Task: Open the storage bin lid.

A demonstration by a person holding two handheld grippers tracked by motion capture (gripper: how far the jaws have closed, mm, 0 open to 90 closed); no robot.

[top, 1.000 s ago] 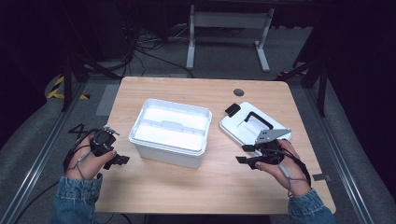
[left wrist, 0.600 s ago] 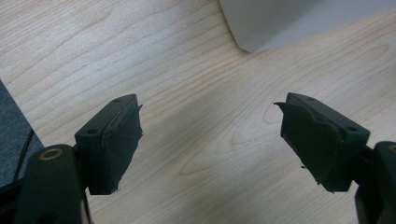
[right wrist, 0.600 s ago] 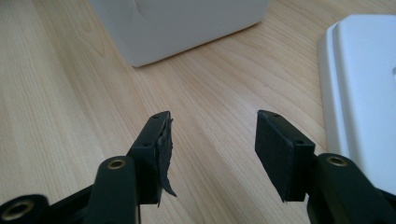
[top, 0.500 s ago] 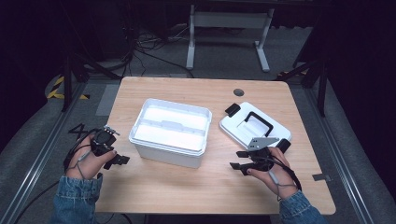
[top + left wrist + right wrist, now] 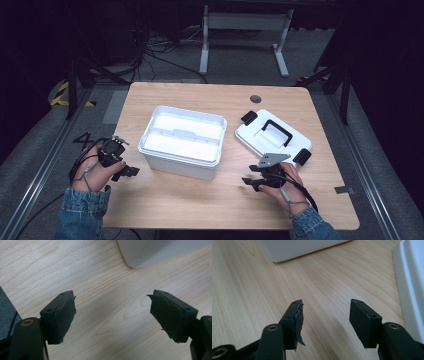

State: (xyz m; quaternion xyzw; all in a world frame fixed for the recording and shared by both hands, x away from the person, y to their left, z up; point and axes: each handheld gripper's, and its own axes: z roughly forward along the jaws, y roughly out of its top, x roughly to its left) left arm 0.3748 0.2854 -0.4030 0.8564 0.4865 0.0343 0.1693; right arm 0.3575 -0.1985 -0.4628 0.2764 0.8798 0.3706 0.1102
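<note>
Resting on table point(image 5: 200, 200), both grippers' fingers spread, empty (box point(image 5: 155, 251) cropped; lid point(image 5: 412, 285) edge only).

Overhead light brightens the table point(image 5: 210, 200) against dark surroundings; the white box point(image 5: 182, 140) glares, gripper views soft.

I have bare wood all along the near edge of the table point(image 5: 200, 210), so either gripper can slide sideways there without meeting anything. The white bin point(image 5: 182, 141) stands mid-table and blocks the straight path between my two sides, while the white lid point(image 5: 272, 140) lies flat to its right with an open strip of tabletop between them. Behind both, the far part of the table is free apart from a small dark disc point(image 5: 255, 99).
</note>
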